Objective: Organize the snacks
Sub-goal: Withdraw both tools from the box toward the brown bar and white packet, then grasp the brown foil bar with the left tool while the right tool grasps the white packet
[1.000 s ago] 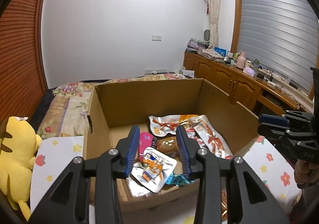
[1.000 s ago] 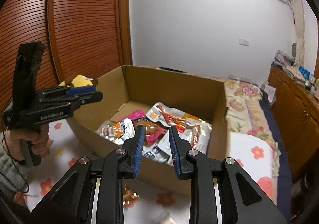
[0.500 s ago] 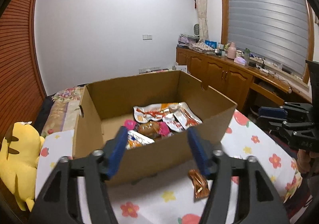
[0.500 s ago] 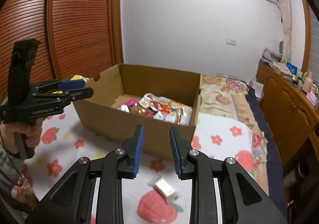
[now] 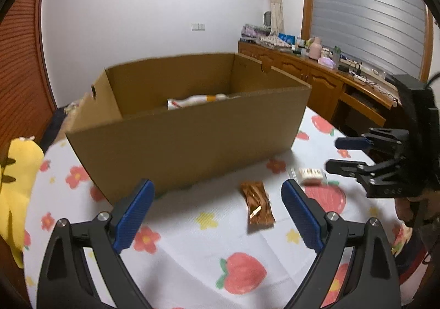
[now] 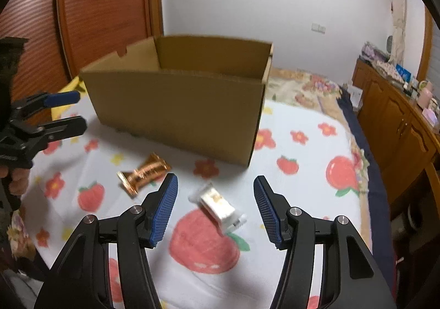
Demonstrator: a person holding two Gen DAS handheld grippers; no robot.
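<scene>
Mostly packed: some snacks lie in the cardboard box [image 5: 192, 138]. Left gripper [image 5: 217, 215] and right gripper [image 6: 214, 207], both spread wide and empty, hover over a copper packet [image 5: 258, 206] and white packet [image 6: 217, 206] on the tablecloth [image 6: 302, 160].

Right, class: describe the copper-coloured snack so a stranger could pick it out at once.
Find the big brown cardboard box on the flowery tablecloth. In front of it lie two loose snacks. Yours is the shiny copper foil packet, not the white clear-wrapped one.

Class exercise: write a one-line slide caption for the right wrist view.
Open right gripper poised over a white snack packet on the fruit-print tablecloth, copper wrapper and cardboard box beyond.
</scene>
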